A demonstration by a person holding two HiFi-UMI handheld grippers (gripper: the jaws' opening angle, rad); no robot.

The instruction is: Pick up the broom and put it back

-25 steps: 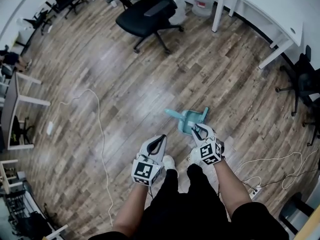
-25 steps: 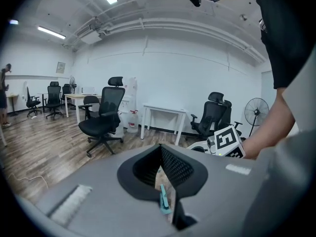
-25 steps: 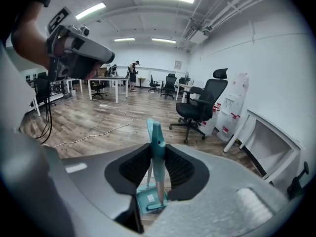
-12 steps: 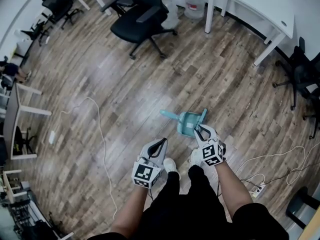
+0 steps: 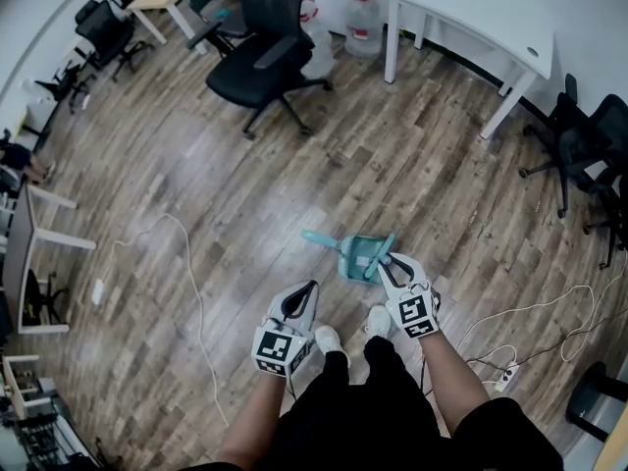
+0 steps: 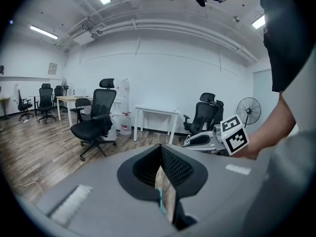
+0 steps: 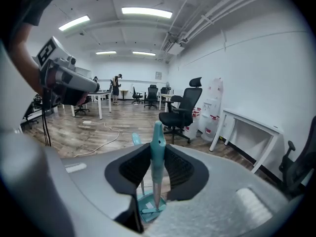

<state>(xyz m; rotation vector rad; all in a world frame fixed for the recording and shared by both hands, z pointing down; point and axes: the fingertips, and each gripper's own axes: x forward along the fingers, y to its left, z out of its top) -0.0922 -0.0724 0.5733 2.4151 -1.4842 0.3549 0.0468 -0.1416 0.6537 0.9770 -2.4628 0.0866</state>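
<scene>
Your right claw (image 5: 385, 260), at lower centre-right of the head view, is closed partway on the teal broom (image 7: 157, 147); in the right gripper view the broom's handle stands upright between the two dark pads, pinched from both sides, its holed end poking above them. The handle runs down to the teal dustpan (image 5: 349, 255), which shows at mid-frame in the head view just beyond the claw's tips, with a second teal handle jutting from it toward the upper left; whether the dustpan rests on the wooden floor (image 5: 245, 194) or hangs just above it cannot be told.

Your left claw (image 5: 308, 290), at lower centre and just beside the right one, is apart from the broom; the left gripper view shows its jaws drawn together at the tips, with nothing between them and only a sliver of floor showing through lower down. In that same view the right claw's marker cube (image 6: 236, 136) appears at middle right.

Around you, a black office chair (image 5: 257, 57) stands at upper centre-left; a white table (image 5: 471, 18) fills the upper right; a white cable (image 5: 191, 263) trails down the left side of the floor; a power strip (image 5: 502, 373) lies at lower right.
</scene>
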